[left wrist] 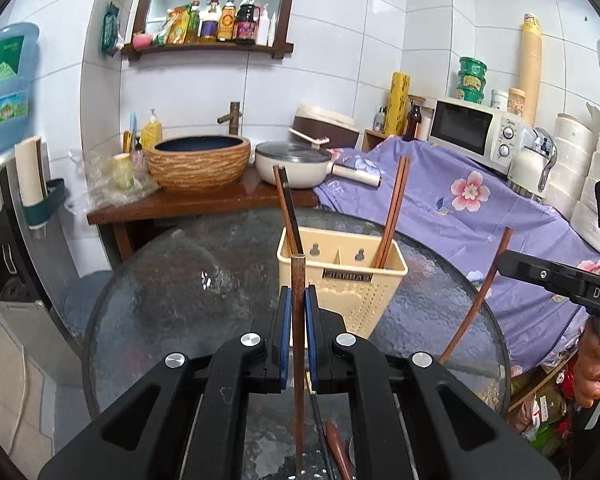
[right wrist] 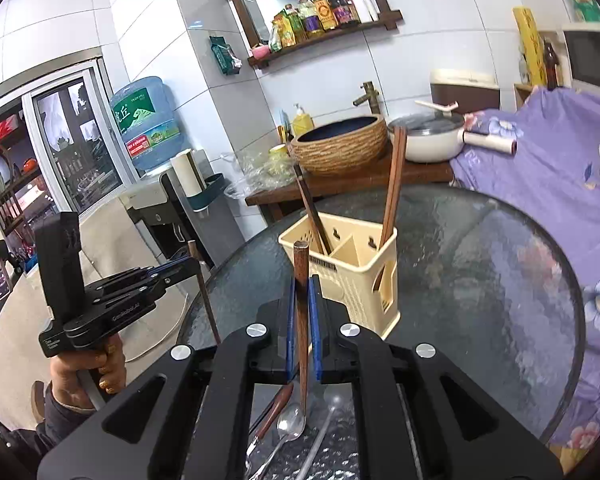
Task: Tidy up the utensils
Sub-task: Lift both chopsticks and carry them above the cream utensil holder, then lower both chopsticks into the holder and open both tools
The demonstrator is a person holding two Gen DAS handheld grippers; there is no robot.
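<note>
A cream plastic utensil holder (left wrist: 354,278) (right wrist: 350,264) stands on the round glass table, with a dark chopstick pair (left wrist: 289,210) in its left compartment and a brown pair (left wrist: 394,210) in its right. My left gripper (left wrist: 298,300) is shut on a brown chopstick (left wrist: 298,340), held upright just in front of the holder. My right gripper (right wrist: 302,288) is shut on another brown chopstick (right wrist: 301,320), also upright near the holder. A spoon (right wrist: 290,426) and other utensils lie on the table below it.
The glass table (left wrist: 172,280) has a purple floral cloth (left wrist: 480,208) behind and right. A wooden counter (left wrist: 204,200) holds a woven basin and a white pan. A microwave (left wrist: 476,132) stands at right, a water dispenser at left.
</note>
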